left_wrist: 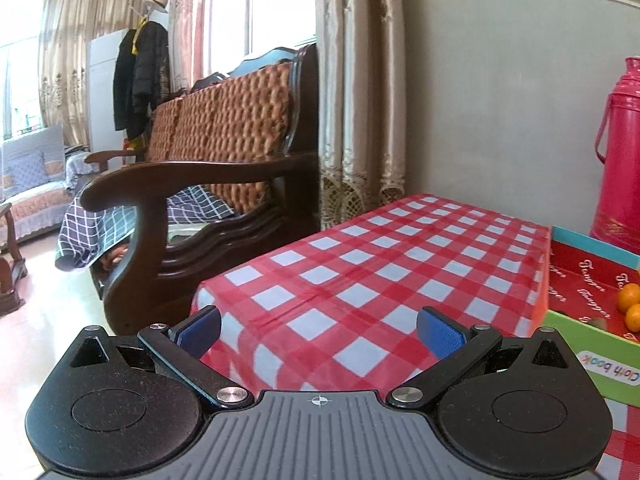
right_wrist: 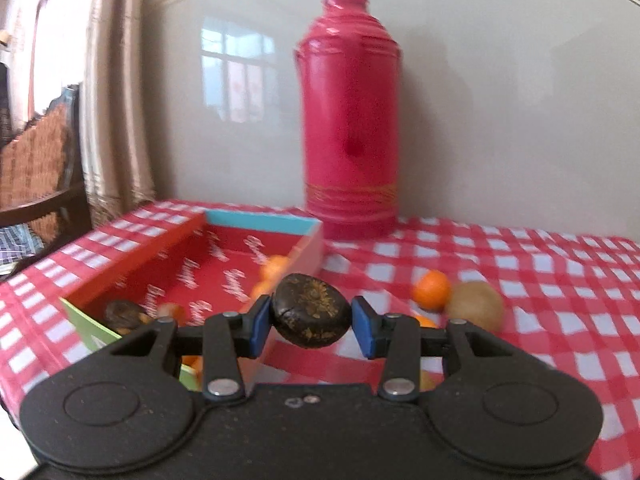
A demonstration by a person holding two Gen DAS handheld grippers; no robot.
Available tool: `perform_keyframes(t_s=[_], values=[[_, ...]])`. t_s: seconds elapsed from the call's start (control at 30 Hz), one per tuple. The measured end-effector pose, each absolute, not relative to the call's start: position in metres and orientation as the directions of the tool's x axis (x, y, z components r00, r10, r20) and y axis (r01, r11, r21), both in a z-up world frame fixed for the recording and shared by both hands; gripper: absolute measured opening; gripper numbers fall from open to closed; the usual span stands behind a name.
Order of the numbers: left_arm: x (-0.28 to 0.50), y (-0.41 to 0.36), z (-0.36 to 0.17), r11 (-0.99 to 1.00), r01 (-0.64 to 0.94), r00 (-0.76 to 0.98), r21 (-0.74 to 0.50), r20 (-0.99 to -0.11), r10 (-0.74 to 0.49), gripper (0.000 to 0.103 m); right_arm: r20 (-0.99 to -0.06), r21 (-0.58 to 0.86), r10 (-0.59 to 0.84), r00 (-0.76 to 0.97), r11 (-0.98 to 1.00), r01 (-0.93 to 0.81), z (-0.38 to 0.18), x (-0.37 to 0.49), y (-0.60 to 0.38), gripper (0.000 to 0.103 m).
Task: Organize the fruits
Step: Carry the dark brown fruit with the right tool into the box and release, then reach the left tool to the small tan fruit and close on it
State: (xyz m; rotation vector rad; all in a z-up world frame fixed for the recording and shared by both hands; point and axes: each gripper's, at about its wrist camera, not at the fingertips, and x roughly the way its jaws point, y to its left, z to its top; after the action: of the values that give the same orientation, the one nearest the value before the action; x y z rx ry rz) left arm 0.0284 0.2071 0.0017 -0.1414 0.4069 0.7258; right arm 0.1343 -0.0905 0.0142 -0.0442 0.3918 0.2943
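Note:
My right gripper (right_wrist: 312, 326) is shut on a dark brown round fruit (right_wrist: 311, 314) and holds it above the near right corner of a red open box (right_wrist: 160, 256). Inside the box lie small oranges (right_wrist: 274, 270) and another dark fruit (right_wrist: 126, 314). On the cloth to the right of the box sit an orange (right_wrist: 431, 290) and a brown kiwi-like fruit (right_wrist: 475, 306). My left gripper (left_wrist: 318, 330) is open and empty over the checked tablecloth (left_wrist: 360, 280), left of the box (left_wrist: 580, 280), where two oranges (left_wrist: 630, 304) show.
A tall red thermos (right_wrist: 352, 120) stands against the wall behind the box. A dark wooden sofa (left_wrist: 200, 168) stands close to the table's left edge. The curtain (left_wrist: 360, 80) hangs behind the table corner.

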Motion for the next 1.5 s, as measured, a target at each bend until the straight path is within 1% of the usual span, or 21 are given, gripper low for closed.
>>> perform_keyframes(t_s=[0.23, 0.5, 0.57, 0.6, 0.67, 0.7, 0.8, 0.87, 0.97, 1.07, 1.3, 1.43, 1.5], values=[[0.023, 0.217, 0.0, 0.726, -0.687, 0.658, 0.016, -0.409, 0.632, 0.103, -0.37, -0.021, 0.357, 0.857, 0.92, -0.392, 0.012, 0.132, -0.062, 0.035], [0.023, 0.219, -0.001, 0.725, -0.688, 0.656, 0.022, -0.408, 0.635, 0.103, -0.389, -0.059, 0.358, 0.849, 0.91, -0.411, 0.004, 0.133, -0.046, 0.035], [0.023, 0.219, -0.001, 0.727, -0.687, 0.657, 0.025, -0.407, 0.635, 0.103, -0.387, -0.072, 0.355, 0.851, 0.909, -0.411, 0.003, 0.133, -0.045, 0.037], [0.023, 0.219, -0.001, 0.727, -0.686, 0.657, 0.026, -0.406, 0.635, 0.103, -0.389, -0.074, 0.357, 0.849, 0.907, -0.415, 0.003, 0.132, -0.044, 0.038], [0.024, 0.218, -0.001, 0.729, -0.684, 0.659, 0.027, -0.406, 0.633, 0.103, -0.385, -0.071, 0.361, 0.849, 0.906, -0.417, 0.002, 0.13, -0.044, 0.053], [0.024, 0.218, -0.001, 0.73, -0.682, 0.66, 0.027, -0.407, 0.632, 0.103, -0.374, -0.07, 0.36, 0.855, 0.908, -0.413, 0.003, 0.129, -0.046, 0.056], [0.025, 0.215, 0.0, 0.735, -0.678, 0.665, 0.026, -0.405, 0.627, 0.103, -0.324, -0.055, 0.365, 0.873, 0.914, -0.403, 0.008, 0.123, -0.053, 0.066], [0.026, 0.212, 0.001, 0.739, -0.673, 0.67, 0.024, -0.404, 0.623, 0.103, -0.281, -0.04, 0.355, 0.892, 0.924, -0.38, 0.012, 0.119, -0.061, 0.078], [0.028, 0.206, 0.002, 0.749, -0.662, 0.68, 0.024, -0.401, 0.613, 0.103, -0.231, -0.02, 0.33, 0.915, 0.939, -0.344, 0.016, 0.114, -0.074, 0.085], [0.03, 0.198, 0.003, 0.763, -0.645, 0.695, 0.028, -0.395, 0.601, 0.103, -0.218, -0.013, 0.294, 0.931, 0.953, -0.304, 0.018, 0.114, -0.085, 0.091], [0.037, 0.169, 0.01, 0.813, -0.582, 0.751, 0.011, -0.377, 0.543, 0.103, -0.215, -0.008, 0.147, 0.965, 0.988, -0.153, 0.015, 0.116, -0.117, 0.094], [0.043, 0.137, 0.014, 0.855, -0.518, 0.8, 0.024, -0.341, 0.494, 0.103, -0.202, 0.008, 0.031, 0.979, 1.0, -0.03, 0.016, 0.114, -0.146, 0.097], [0.045, 0.114, 0.016, 0.88, -0.473, 0.829, 0.055, -0.312, 0.465, 0.103, -0.197, 0.027, -0.027, 0.98, 0.999, 0.033, 0.017, 0.112, -0.162, 0.097]])
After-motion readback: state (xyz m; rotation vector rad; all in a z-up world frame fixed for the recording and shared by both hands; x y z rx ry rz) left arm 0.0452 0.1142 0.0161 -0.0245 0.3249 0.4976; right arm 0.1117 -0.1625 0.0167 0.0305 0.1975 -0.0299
